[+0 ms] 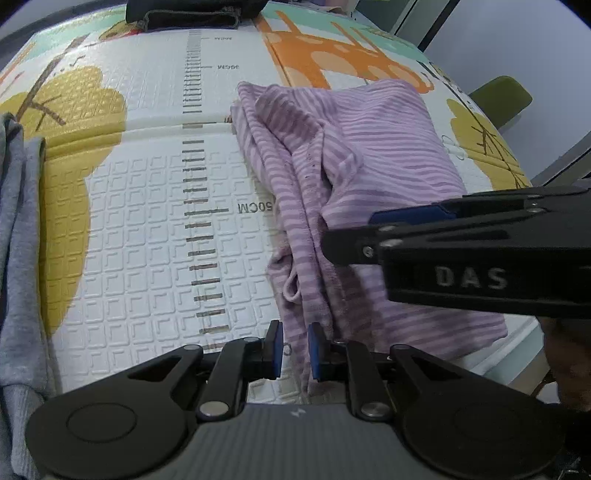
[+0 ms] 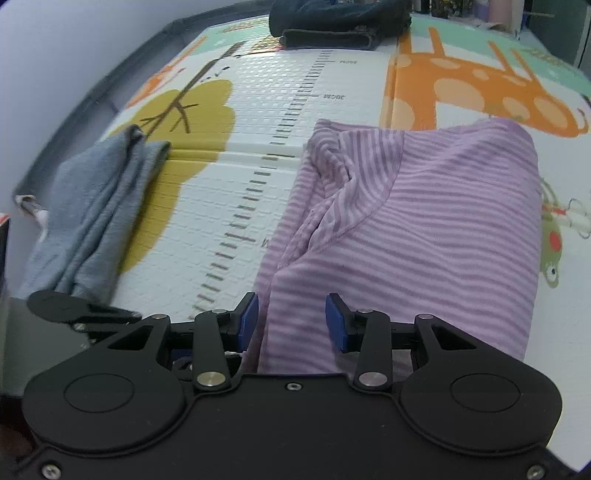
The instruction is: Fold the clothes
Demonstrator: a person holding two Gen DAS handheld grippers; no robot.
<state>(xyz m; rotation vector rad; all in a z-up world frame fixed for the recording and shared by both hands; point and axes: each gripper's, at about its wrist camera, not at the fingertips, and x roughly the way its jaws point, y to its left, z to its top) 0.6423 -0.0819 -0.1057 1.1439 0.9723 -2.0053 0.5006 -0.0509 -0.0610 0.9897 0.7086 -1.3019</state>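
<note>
1. purple striped garment point(image 2: 424, 229) lies bunched on the patterned play mat point(image 1: 147, 229), beside the printed ruler marks.
2. left gripper point(image 1: 295, 350) has its jaws narrow with a fold of the garment's edge running between them; can't tell if the pads actually pinch it.
3. right gripper point(image 2: 291, 321) sits apart over the near hem, not clamped.
4. grey garment point(image 2: 92, 221) lies well off to the left, dark folded clothes point(image 2: 332, 26) at the far edge.

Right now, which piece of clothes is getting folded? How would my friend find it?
Find the big play mat with the orange giraffe. Below the giraffe lies the striped purple garment, partly folded, beside the printed ruler marks. It alone has stripes: the grey garment and the dark one are plain.
</note>
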